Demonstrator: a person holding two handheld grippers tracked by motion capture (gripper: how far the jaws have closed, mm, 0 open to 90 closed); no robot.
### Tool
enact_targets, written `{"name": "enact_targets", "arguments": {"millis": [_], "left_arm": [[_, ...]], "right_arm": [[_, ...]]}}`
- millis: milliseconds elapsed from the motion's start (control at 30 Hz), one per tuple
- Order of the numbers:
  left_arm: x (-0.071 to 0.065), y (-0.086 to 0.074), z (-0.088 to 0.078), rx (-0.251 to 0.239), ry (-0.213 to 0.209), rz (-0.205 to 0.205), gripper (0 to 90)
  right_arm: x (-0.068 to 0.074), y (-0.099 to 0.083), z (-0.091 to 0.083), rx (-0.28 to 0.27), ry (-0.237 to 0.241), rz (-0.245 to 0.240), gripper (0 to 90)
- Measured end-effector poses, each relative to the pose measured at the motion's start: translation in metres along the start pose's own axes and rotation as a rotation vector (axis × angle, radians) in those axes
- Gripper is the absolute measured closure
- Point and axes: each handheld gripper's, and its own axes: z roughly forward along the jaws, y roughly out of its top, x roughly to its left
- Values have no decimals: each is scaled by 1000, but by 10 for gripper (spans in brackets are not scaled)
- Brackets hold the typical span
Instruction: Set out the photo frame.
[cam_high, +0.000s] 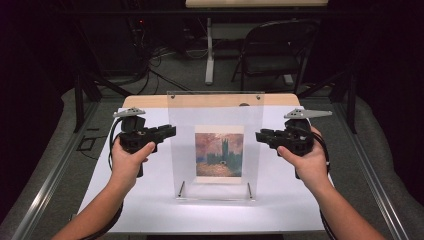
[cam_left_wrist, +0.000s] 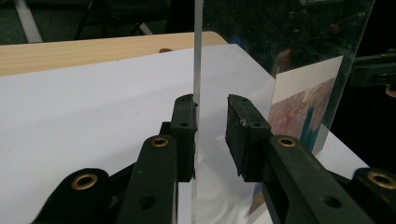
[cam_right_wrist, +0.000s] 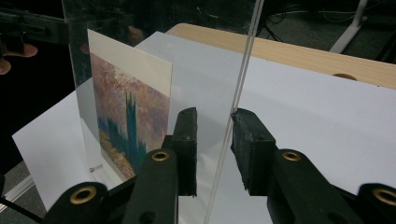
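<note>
Hands low in high view: left gripper (cam_high: 167, 131) and right gripper (cam_high: 263, 135) flank upright clear frame (cam_high: 215, 112) mid-sheet, print (cam_high: 219, 151) inside. Left gripper view: jaws parted, straddling frame's left edge, likely ready to clamp. Right gripper view: jaws parted astride right edge, not pinching.

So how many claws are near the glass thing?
2. The left claw is at the left edge of the clear panel, open around it. The right claw is at the right edge, open around it too.
</note>
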Motion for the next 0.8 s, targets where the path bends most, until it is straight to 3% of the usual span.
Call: {"name": "enact_targets", "arguments": {"millis": [267, 400, 800], "left_arm": [[-8, -13, -13, -29, -27, 19, 723], [-12, -20, -18, -37, -66, 33, 696], [-21, -37, -27, -49, -81, 62, 656]], "right_arm": [[10, -9, -11, -28, 23, -13, 719], [15, -16, -15, -43, 47, -12, 718], [25, -27, -19, -48, 97, -25, 687]]}}
